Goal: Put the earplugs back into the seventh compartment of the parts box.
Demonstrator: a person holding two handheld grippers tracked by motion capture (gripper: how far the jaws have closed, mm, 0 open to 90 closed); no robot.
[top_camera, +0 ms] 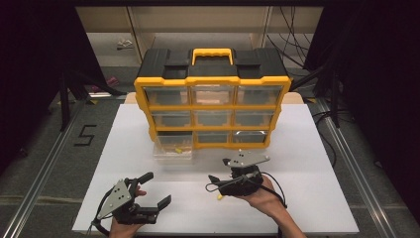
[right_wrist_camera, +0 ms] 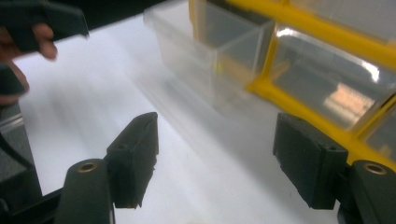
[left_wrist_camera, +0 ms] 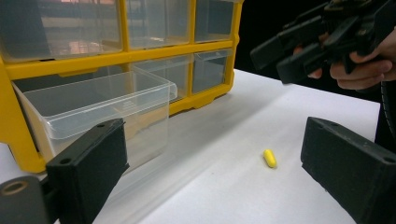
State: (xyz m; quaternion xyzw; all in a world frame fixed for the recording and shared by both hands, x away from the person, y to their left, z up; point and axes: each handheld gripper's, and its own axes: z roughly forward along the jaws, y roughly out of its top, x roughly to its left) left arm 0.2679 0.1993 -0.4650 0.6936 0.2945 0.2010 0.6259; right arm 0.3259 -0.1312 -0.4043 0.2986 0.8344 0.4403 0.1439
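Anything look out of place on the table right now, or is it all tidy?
Two things stand out. The organizer's bottom-left drawer is pulled out over the table while the other drawers sit flush. A small yellow capsule lies loose on the bare white surface, outside any drawer, near the right gripper. Nothing looks damaged.

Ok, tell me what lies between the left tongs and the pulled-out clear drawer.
Nothing: in the high view, bare white table separates the left tongs from the drawer. The yellow capsule lies off to the right.

Small yellow capsule (left_wrist_camera: 269,158) lying flat on white table, clear drawer (left_wrist_camera: 100,109) pulled out of yellow organizer (top_camera: 213,101)
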